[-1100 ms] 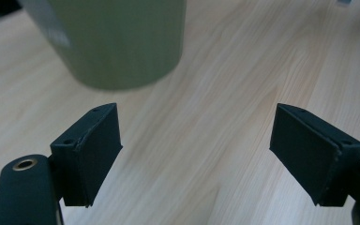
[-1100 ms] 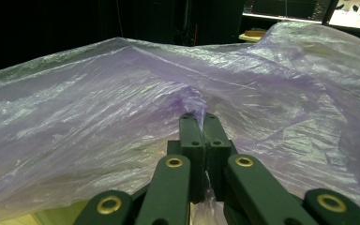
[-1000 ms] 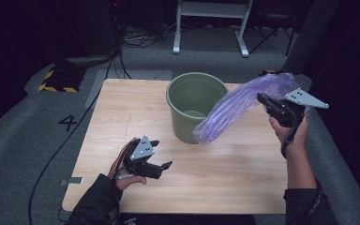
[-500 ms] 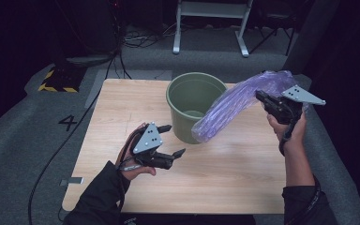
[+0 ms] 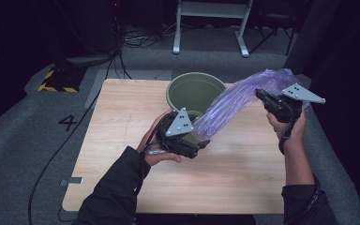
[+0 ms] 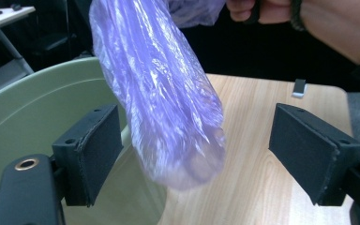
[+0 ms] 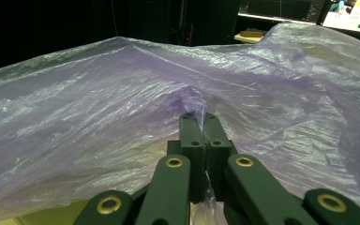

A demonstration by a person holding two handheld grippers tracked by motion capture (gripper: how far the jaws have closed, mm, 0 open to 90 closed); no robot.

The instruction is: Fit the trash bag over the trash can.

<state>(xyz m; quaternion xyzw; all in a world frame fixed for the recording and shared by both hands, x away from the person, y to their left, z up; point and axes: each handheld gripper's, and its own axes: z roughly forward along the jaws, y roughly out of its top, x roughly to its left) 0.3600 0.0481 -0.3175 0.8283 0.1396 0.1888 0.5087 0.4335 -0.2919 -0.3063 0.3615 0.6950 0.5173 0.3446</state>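
A translucent purple plastic bag (image 5: 234, 101) hangs slantwise from my right gripper (image 5: 261, 95), which is shut on its upper edge above the table's right side. In the right gripper view the jaws pinch the bag (image 7: 122, 117) at their tips (image 7: 199, 119). A green bucket (image 5: 192, 91) stands at the back middle of the wooden table (image 5: 122, 140). My left gripper (image 5: 201, 140) is raised in front of the bucket, at the bag's lower end. In the left gripper view its pads (image 6: 96, 150) stand wide apart with the bag's hanging end (image 6: 168, 117) between them, untouched, beside the bucket (image 6: 28, 122).
Grey carpet with a painted number 4 (image 5: 69, 123) surrounds the table. A yellow-black striped block (image 5: 56, 79) and cables lie at the back left. A white frame's legs (image 5: 211, 28) stand behind the table.
My left gripper has lifted off the table's front left and moved right and back to the bag's lower end. The right gripper and bag have stayed in place.
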